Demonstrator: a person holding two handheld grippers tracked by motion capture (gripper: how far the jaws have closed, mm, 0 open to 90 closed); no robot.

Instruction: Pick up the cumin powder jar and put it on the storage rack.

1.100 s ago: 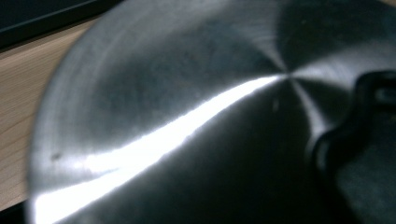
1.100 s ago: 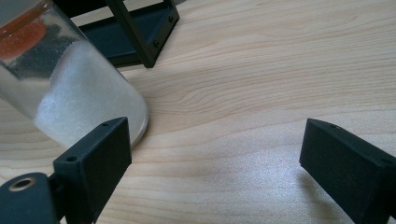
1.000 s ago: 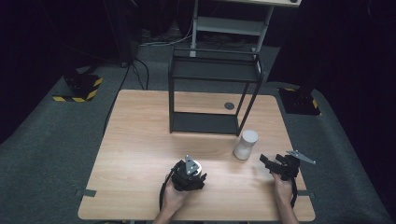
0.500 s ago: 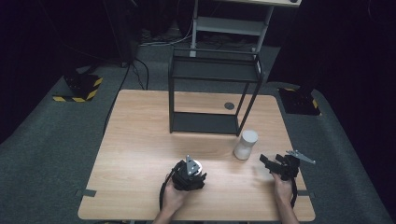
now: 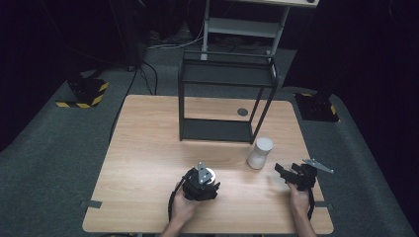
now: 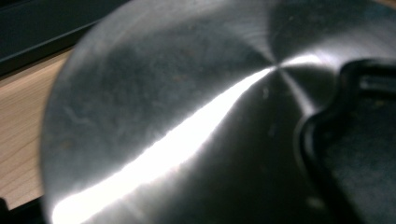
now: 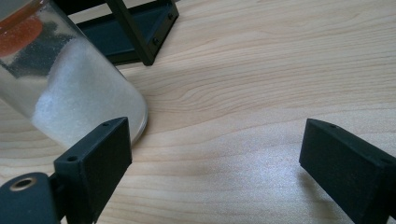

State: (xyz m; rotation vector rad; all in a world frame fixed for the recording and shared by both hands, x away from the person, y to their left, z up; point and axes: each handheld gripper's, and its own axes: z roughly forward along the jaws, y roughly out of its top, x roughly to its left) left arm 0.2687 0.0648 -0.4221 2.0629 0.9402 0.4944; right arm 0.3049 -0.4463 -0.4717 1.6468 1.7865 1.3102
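Note:
A round shiny metal piece (image 6: pixel 177 116), like a lid or the top of a can, sits right against the camera in the left gripper view, with one of the black fingers (image 6: pixel 359 154) over its right edge. From above, my left gripper (image 5: pixel 200 186) points down near the table's front middle, shut on that metal piece (image 5: pixel 211 174). A clear jar of white granules (image 5: pixel 260 152) stands upright to the right. My right gripper (image 5: pixel 282 174) lies low beside it, open, fingers toward the jar. The jar (image 7: pixel 70 84) stands just beyond the left one of the fingertips (image 7: pixel 98 158), nothing between them.
A black metal two-level rack (image 5: pixel 225 96) stands at the back middle of the wooden table (image 5: pixel 143 148); its foot (image 7: pixel 140 32) is behind the jar. A dark round hole (image 5: pixel 242 112) is in the tabletop by the rack. Dark floor surrounds the table.

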